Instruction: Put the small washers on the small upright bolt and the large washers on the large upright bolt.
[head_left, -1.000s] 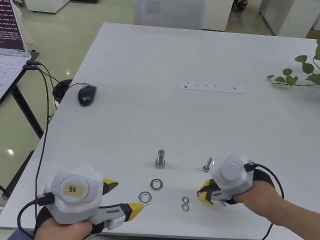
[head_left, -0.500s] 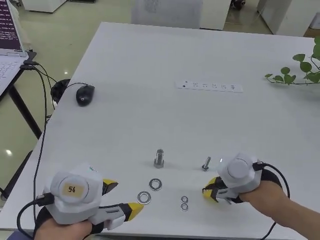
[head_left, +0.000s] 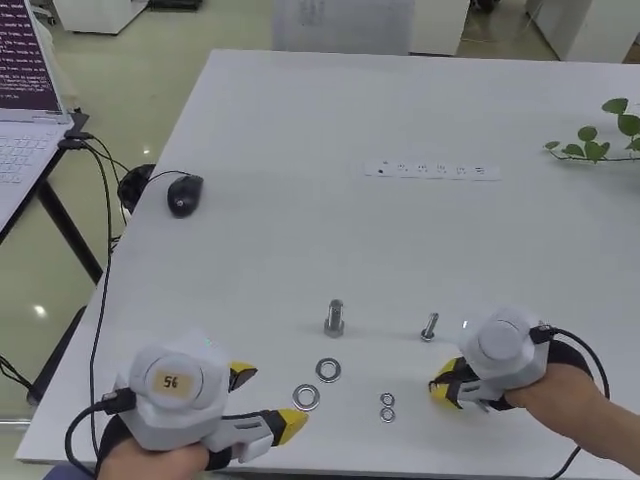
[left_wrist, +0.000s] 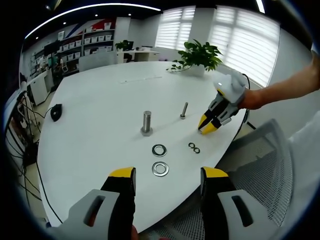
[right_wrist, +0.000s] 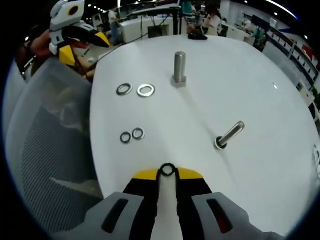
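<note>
One small washer (right_wrist: 168, 170) | part-hidden between right gripper (right_wrist: 168, 176) jaws

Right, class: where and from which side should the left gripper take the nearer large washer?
Probably across its rim, from above: the large washer lies flat on the table, so only its hole and outer edge offer the jaws purchase.

Broad white tabletop (head_left: 300, 130) with a black mouse (head_left: 185, 193) near its left edge, a white power strip (head_left: 432, 171) lying flat toward the far side and a leafy plant (head_left: 598, 143) at the far right edge. Beyond the left edge, an open laptop (head_left: 25, 110), black cables (head_left: 100, 190) hanging down and a glossy pale-green floor (head_left: 130, 70). Farther off, bright slatted blinds (left_wrist: 240, 40), wall shelves (left_wrist: 95, 42) and a grey mesh chair (left_wrist: 260, 165) by the near edge.
</note>
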